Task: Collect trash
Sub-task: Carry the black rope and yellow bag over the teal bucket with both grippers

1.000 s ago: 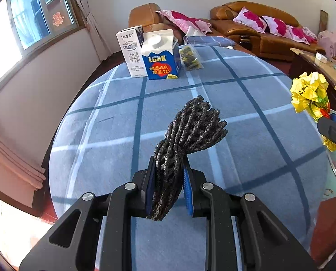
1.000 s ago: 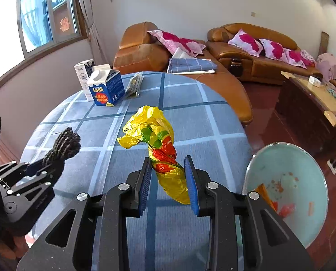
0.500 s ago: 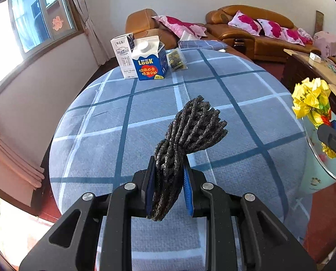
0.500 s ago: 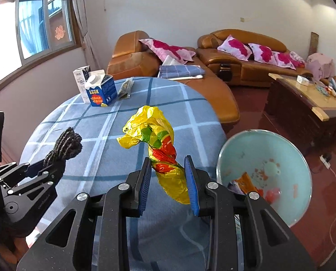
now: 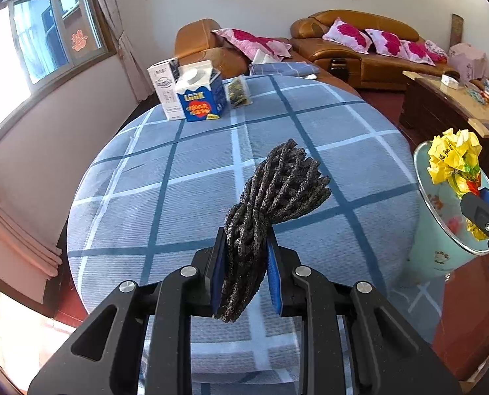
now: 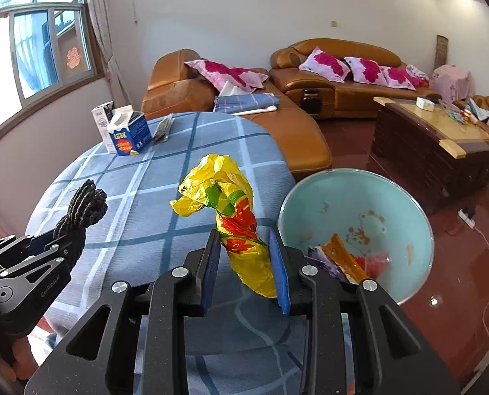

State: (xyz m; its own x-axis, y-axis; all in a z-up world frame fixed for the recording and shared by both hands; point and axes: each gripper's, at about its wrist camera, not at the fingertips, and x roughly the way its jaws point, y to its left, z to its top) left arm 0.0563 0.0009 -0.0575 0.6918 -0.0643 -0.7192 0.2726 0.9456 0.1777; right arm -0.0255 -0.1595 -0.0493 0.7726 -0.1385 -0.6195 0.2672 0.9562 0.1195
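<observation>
While both tools are travelling toward the counter's (image 5: 185, 197) right edge, the teal bin (image 6: 409, 217) beside it is coming nearer. Left tool (image 5: 244, 273) is pinching a black foam net (image 5: 277, 191), long axis running up and away. Right tool (image 6: 246, 270) is gripping a yellow wrapper (image 6: 224, 197), likewise upright. Cartons (image 5: 198, 98) are waiting at the far edge.

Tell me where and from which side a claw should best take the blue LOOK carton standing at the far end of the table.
Grip the blue LOOK carton across its flat side walls, below the sloped top with its white cap. Come from the open tablecloth in front: a white carton stands close on its left and a small packet on its right.
</observation>
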